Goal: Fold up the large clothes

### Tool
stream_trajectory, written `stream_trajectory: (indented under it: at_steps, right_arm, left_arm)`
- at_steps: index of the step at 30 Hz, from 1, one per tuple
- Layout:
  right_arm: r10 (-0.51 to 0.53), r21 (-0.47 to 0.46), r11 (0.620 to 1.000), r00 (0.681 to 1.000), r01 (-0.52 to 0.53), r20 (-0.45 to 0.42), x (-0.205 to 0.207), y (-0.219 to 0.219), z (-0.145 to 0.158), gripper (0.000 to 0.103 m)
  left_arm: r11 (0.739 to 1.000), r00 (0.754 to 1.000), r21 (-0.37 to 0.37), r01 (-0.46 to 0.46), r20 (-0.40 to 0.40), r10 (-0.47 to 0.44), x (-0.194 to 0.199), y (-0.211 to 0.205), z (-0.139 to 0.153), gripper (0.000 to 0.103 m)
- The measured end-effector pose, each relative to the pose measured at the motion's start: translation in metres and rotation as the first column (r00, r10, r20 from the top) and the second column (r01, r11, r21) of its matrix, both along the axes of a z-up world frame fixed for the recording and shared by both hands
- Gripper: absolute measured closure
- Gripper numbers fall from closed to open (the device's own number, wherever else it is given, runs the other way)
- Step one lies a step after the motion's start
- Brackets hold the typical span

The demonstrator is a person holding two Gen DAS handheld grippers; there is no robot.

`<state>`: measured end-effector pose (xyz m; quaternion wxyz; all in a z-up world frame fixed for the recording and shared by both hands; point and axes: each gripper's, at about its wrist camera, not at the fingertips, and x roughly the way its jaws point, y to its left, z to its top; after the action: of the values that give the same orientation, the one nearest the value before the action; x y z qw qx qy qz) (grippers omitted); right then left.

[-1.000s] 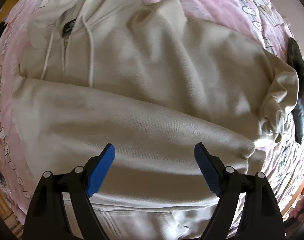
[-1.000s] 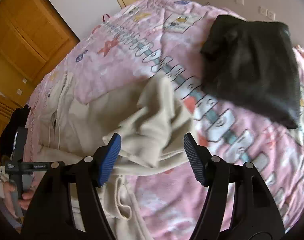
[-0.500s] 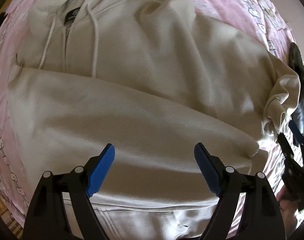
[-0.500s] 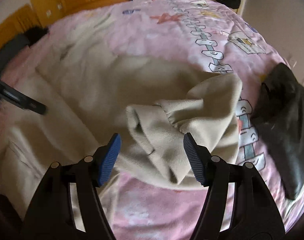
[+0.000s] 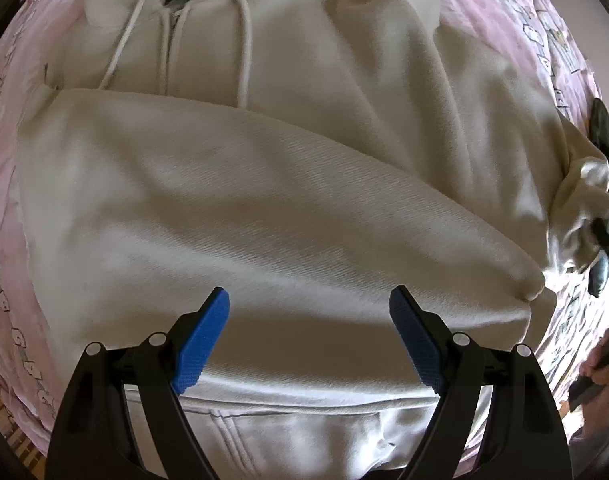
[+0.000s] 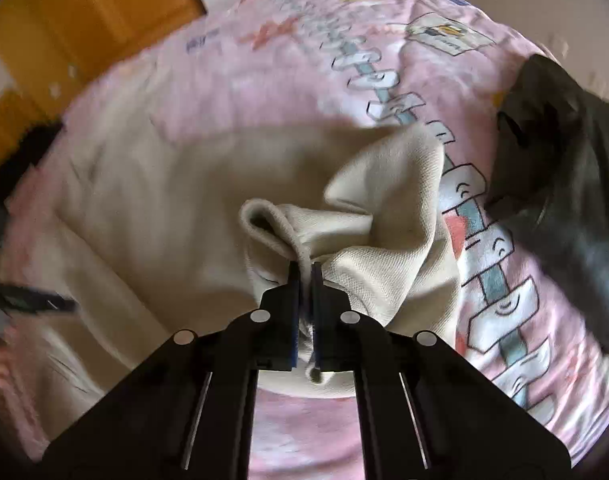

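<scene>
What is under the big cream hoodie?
The cream hoodie lies on a pink patterned bedspread, which shows all around it. Whatever lies directly beneath the fabric is covered.

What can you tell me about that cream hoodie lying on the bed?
The cream hoodie looks like thick, soft knit cotton, with white drawstrings, a front zip and a dark neck label. It lies front up on the pink bedspread, one sleeve folded across its chest. The right gripper pinches the other sleeve's ribbed cuff; the open left gripper hovers above.
</scene>
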<state>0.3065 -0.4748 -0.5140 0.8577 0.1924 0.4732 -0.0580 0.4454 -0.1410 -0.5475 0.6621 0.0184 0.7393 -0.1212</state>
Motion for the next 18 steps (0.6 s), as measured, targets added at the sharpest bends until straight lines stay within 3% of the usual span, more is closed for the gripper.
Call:
stream_trajectory:
  at_steps: [6,9,14,18]
  right_arm:
    - [-0.188,0.080,0.981,0.974,0.179,0.123,-0.027,-0.068,0.080,0.099]
    - [-0.251,0.049,0.968,0.958,0.247,0.141,-0.039,-0.123,0.115,0.099]
    - [-0.308,-0.134,0.938,0.947,0.319,0.096,-0.048,-0.182,0.138,0.099]
    - [-0.389,-0.107,0.914,0.920,0.391,0.043,-0.064,-0.222,0.129,0.099]
  left_arm:
    - [1.000,1.000,0.001,0.018,0.004,-0.018,0.006,0.018,0.006,0.021]
    - [0.999,0.998,0.014,0.046,0.033,-0.046,0.006,0.012,0.008,0.021]
    - [0.999,1.000,-0.030,0.013,0.010,-0.012,0.013,-0.021,0.007,0.021]
    - [0.997,1.000,-0.077,0.006,0.000,-0.006,0.015,-0.041,0.015,0.021]
